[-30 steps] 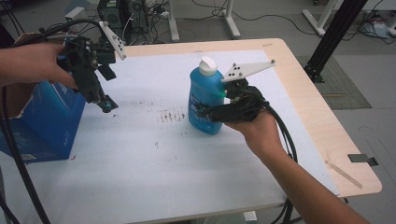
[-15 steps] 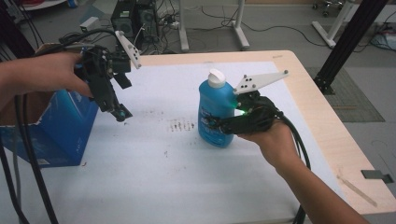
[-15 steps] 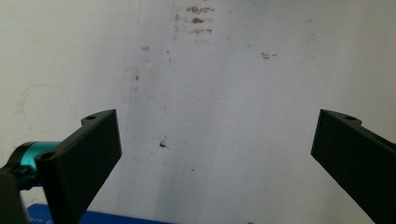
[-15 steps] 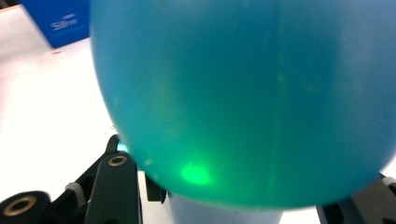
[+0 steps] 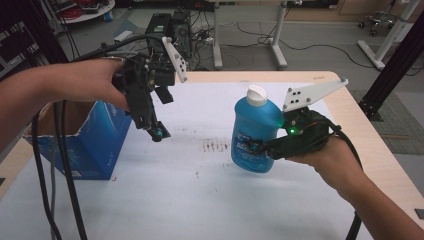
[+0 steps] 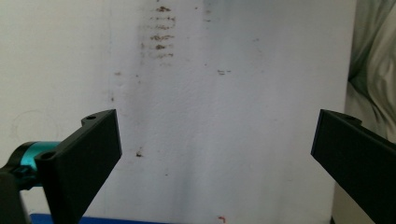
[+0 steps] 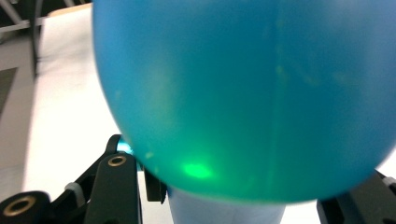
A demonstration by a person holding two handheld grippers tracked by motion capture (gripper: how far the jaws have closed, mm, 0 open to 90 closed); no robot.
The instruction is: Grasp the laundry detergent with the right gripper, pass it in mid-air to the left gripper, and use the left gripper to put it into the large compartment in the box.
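Lower half of the translucent blue plastic bottle with white cap (image 5: pixel 254 131) partly hidden behind the right gripper (image 5: pixel 256 148), label too small to read. Right gripper level, clenched on that bottle above the white-covered table (image 5: pixel 200 200); left gripper (image 5: pixel 157 134) angled down, jaws released and holding nothing. Contents of the open blue cardboard box (image 5: pixel 95 145) at the left edge not visible.

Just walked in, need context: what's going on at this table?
A person works two handheld grippers at a white-covered table. The right gripper is clamped on a blue bottle with a white cap, held upright just above the table. The left gripper hangs open and empty over the table, pointing down, beside an open blue cardboard box at the table's left edge. A patch of brown marks stains the cover between the two grippers.
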